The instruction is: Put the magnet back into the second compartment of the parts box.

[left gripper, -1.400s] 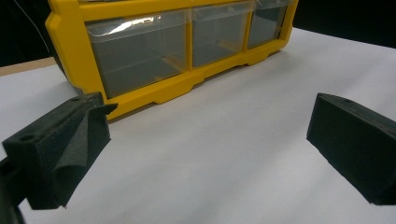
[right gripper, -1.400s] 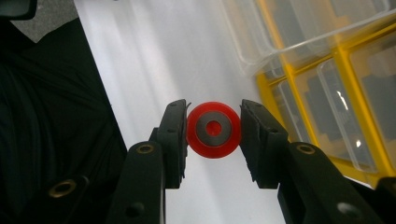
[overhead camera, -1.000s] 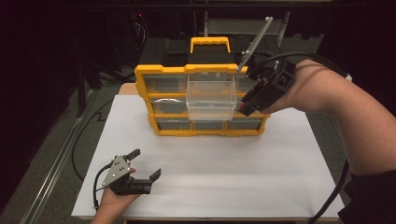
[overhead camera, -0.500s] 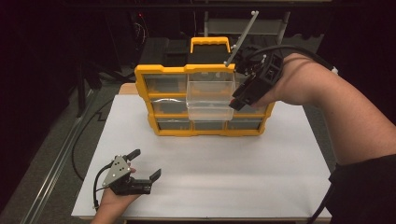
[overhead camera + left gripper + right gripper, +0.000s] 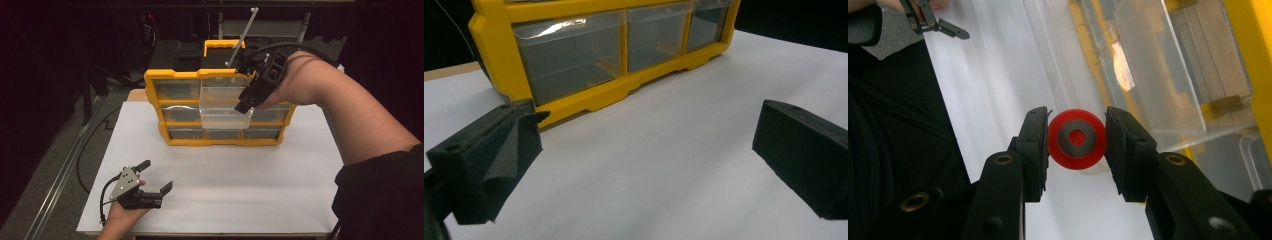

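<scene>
My left hand-held gripper [image 5: 155, 176] rests on the worktop [image 5: 240, 200] in front of the organiser [image 5: 172, 137], jaws wide apart, holding nothing. The drawer [image 5: 225, 107] stands pulled out of the organiser's middle column. My right hand-held gripper [image 5: 1075, 145] is above that drawer, jaws closed on opposite sides of the red wheel [image 5: 1077, 139]. I judge the wheel light, rigid and smooth, so it may roll out of the pads; grip across its rim, as now, with the flat face toward the camera.
</scene>
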Available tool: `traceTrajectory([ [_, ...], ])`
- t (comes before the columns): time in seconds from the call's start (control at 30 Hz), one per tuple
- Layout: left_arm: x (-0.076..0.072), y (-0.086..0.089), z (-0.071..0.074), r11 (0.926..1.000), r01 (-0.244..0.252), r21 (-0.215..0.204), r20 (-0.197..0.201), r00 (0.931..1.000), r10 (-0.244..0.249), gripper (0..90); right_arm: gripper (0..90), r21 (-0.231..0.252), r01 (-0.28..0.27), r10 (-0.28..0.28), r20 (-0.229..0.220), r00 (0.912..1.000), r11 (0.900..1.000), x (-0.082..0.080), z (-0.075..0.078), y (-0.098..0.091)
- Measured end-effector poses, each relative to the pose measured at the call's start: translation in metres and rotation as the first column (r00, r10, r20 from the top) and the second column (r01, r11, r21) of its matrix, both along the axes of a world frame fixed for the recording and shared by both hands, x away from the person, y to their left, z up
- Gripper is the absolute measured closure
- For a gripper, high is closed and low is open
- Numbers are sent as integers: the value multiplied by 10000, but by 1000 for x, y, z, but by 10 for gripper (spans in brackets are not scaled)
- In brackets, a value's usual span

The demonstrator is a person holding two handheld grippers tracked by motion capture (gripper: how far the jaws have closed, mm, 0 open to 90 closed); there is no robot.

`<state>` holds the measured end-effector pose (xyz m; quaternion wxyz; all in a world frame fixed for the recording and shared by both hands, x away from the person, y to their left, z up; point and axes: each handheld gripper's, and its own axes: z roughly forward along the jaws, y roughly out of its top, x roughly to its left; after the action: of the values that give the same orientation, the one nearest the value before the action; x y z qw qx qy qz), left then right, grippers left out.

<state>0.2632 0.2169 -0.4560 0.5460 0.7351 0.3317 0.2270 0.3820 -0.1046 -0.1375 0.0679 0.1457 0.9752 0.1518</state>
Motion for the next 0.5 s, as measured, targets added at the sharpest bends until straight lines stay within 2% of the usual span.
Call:
traceTrajectory([
  [0.5,0,1,0,10000,-9,-64,-28,10000,9,6,643,-161,-72,73,13,10000,9998,17,-5,15],
])
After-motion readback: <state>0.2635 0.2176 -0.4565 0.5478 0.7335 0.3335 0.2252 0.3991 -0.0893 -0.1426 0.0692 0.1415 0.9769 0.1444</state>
